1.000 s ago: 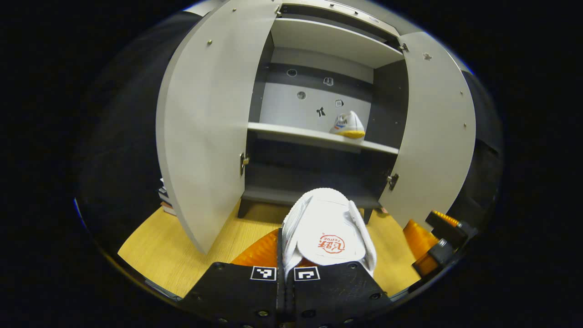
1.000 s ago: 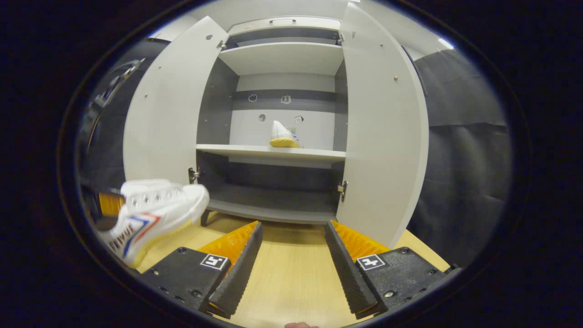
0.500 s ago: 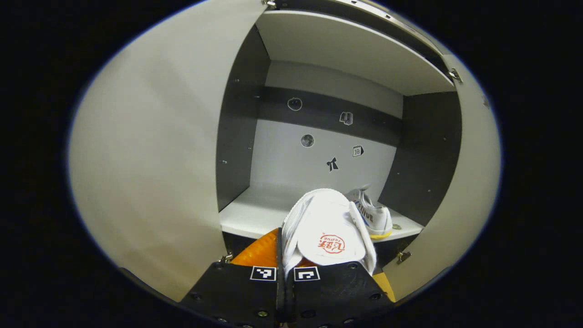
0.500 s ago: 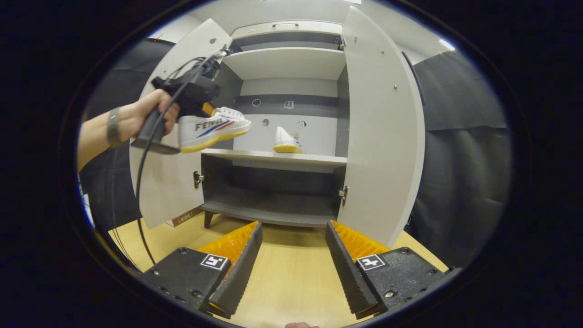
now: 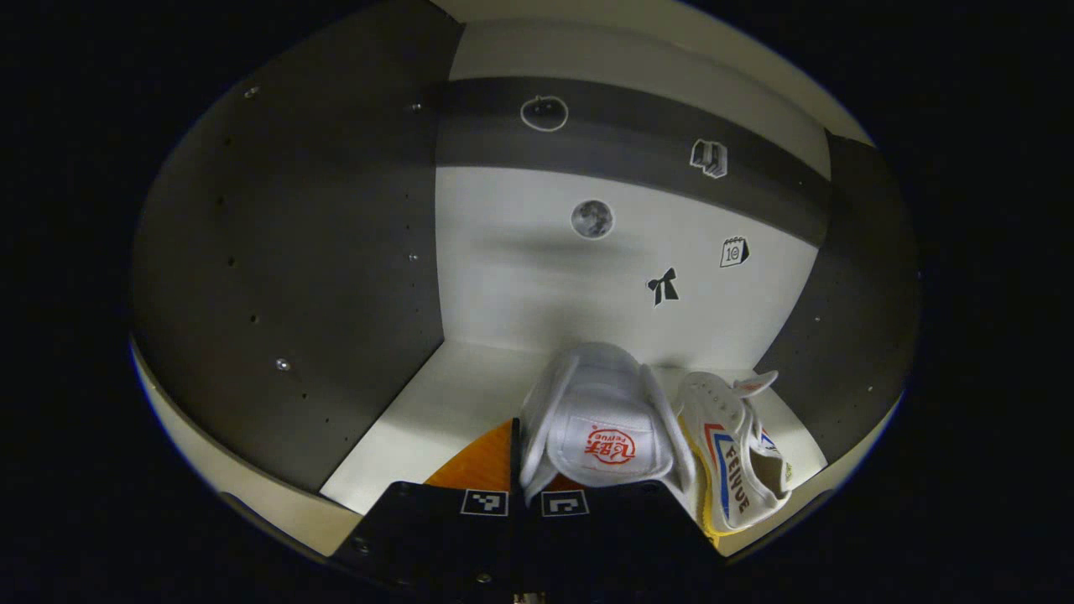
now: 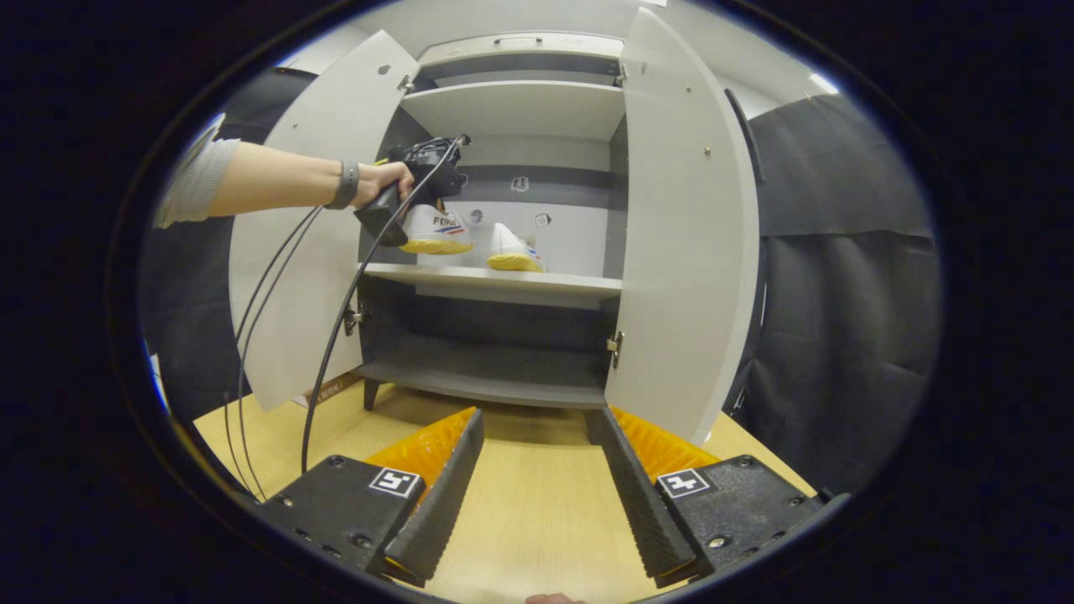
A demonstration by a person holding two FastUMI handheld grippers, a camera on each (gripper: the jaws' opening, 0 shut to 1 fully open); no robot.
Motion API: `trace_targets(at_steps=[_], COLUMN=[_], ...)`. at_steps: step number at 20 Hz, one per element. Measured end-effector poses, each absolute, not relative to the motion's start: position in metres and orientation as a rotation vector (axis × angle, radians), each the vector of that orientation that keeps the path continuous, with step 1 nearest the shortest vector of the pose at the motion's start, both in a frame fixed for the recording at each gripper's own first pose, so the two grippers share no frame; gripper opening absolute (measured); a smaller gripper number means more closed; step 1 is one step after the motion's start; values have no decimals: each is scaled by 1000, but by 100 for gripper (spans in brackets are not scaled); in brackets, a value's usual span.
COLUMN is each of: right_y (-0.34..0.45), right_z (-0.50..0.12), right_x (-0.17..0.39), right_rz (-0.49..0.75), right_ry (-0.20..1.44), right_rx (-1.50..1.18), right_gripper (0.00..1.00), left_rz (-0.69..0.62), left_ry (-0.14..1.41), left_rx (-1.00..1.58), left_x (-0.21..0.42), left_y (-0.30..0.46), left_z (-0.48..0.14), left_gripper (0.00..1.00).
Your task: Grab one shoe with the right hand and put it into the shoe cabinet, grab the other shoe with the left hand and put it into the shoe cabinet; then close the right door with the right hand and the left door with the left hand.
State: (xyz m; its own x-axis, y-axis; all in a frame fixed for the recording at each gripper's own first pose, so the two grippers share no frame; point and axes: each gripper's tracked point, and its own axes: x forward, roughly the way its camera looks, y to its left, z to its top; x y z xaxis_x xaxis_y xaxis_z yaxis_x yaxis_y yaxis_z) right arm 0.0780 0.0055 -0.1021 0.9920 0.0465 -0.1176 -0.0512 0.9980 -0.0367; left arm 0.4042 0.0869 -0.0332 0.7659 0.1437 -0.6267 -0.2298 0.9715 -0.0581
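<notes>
My left gripper (image 5: 545, 453) is inside the shoe cabinet, shut on a white shoe (image 5: 600, 419) with a red logo, low over the middle shelf (image 5: 436, 419). A second white shoe (image 5: 738, 457) with red and blue stripes lies on that shelf just to its right. In the right gripper view a hand (image 6: 382, 180) holds the left gripper (image 6: 428, 189) and its shoe (image 6: 432, 233) beside the shelved shoe (image 6: 512, 250). Whether the held shoe touches the shelf (image 6: 503, 281) I cannot tell. My right gripper (image 6: 533, 419) hangs open above the wooden floor, empty, in front of the cabinet.
Both cabinet doors stand open: the left door (image 6: 302, 226) and the right door (image 6: 684, 226). Cables (image 6: 336, 294) hang from the left gripper across the left door. A lower shelf (image 6: 487, 377) and an upper shelf (image 6: 520, 105) are bare. Black cloth (image 6: 839, 294) hangs at the right.
The left gripper has risen from floor level and gone into the cabinet with its shoe, ending beside the shelved shoe. The right gripper has stayed open and nearly still.
</notes>
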Motion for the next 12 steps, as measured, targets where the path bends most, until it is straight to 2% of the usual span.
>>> trace_targets(at_steps=[4, 8, 9, 10, 12], right_y=[-2, -6, -6, -7, -7], right_z=[-112, -119, -119, -118, -118], right_x=[80, 83, 84, 85, 86], right_rz=[31, 24, 23, 22, 21], right_ry=[147, 166, 167, 166, 162], right_rx=[-22, -16, -17, -19, -25], right_gripper=[89, 87, 88, 88, 88], left_rz=[253, 248, 247, 246, 230], left_ry=[738, 785, 796, 801, 809], left_rx=[-89, -120, -126, -133, -127], left_x=[420, 427, 426, 427, 427], left_y=[99, 99, 98, 98, 98], left_z=[-53, -65, -67, -68, -68], left_gripper=[0, 0, 11, 0, 0])
